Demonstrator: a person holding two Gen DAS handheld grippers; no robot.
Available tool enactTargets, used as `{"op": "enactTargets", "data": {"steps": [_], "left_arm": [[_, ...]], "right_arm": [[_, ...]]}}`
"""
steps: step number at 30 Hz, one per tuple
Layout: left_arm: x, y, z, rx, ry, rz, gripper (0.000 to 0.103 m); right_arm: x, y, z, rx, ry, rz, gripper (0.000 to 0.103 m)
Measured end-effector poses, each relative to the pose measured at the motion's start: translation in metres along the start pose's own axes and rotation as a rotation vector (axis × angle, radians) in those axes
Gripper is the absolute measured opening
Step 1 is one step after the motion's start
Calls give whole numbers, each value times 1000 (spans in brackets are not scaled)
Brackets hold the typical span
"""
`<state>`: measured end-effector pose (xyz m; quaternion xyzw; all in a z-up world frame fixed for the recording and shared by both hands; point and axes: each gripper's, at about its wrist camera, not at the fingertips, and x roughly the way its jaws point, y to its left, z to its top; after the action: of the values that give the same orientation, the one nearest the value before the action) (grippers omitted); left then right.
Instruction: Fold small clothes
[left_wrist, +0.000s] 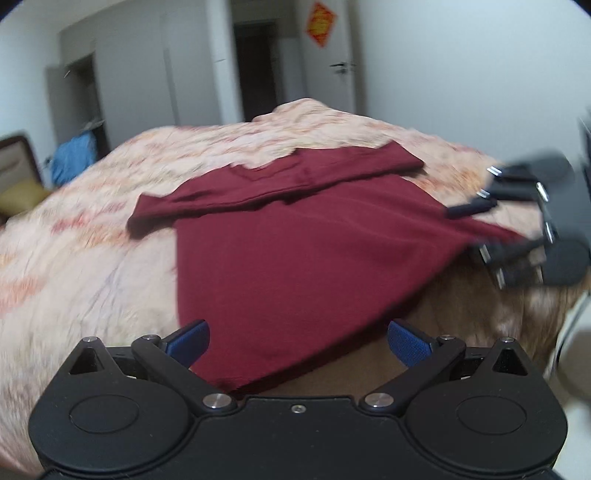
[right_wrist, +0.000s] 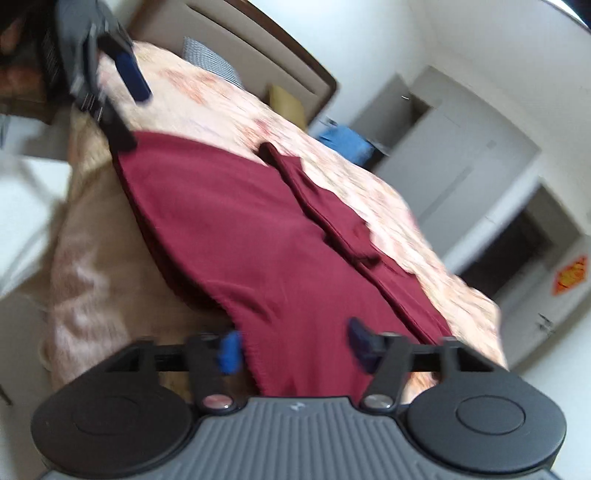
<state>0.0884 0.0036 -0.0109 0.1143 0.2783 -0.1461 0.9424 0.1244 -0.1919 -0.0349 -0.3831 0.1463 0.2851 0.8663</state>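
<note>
The bed covered by a peach patterned quilt (left_wrist: 92, 258) gives wide free surface to the left of the dark red cotton garment (left_wrist: 295, 258) and behind it, so a gripper could pass there without touching anything. The folded sleeves of the garment make a low ridge across its far part. On the right side of the garment the black right gripper (left_wrist: 517, 221) stands at the cloth edge and blocks this approach. At the far end, a brown wooden headboard (right_wrist: 258, 48) and a yellow pillow (right_wrist: 286, 103) close the way. A blue bundle (left_wrist: 74, 155) lies beside the bed, near the grey wardrobe (left_wrist: 147, 74).
</note>
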Motion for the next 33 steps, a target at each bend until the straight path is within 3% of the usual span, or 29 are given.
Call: {"op": "enactTargets", "data": {"steps": [1, 3, 9, 16, 19, 21, 24, 29, 32, 33], "left_arm": [[2, -6, -1, 30, -6, 4, 102], [7, -15, -3, 76, -12, 11, 102], [33, -32, -1, 149, -12, 48, 102], [57, -27, 6, 187, 8, 167, 101], [60, -19, 4, 201, 26, 186, 88], [58, -12, 1, 195, 38, 175, 67], [51, -7, -5, 187, 35, 152, 49], [45, -12, -21, 283, 7, 189, 47], [47, -22, -29, 378, 4, 256, 46], [49, -25, -30, 406, 2, 280, 38]], "right_arm": [[2, -9, 4, 26, 6, 46, 27], [8, -34, 13, 139, 13, 142, 21], [34, -109, 21, 509, 52, 313, 19], [39, -128, 16, 571, 65, 347, 18], [33, -123, 12, 574, 60, 337, 18], [32, -123, 9, 590, 58, 333, 18], [31, -122, 5, 610, 57, 325, 18], [29, -123, 0, 647, 52, 325, 18], [28, -124, -1, 661, 54, 325, 18], [28, -124, -1, 659, 56, 320, 18]]}}
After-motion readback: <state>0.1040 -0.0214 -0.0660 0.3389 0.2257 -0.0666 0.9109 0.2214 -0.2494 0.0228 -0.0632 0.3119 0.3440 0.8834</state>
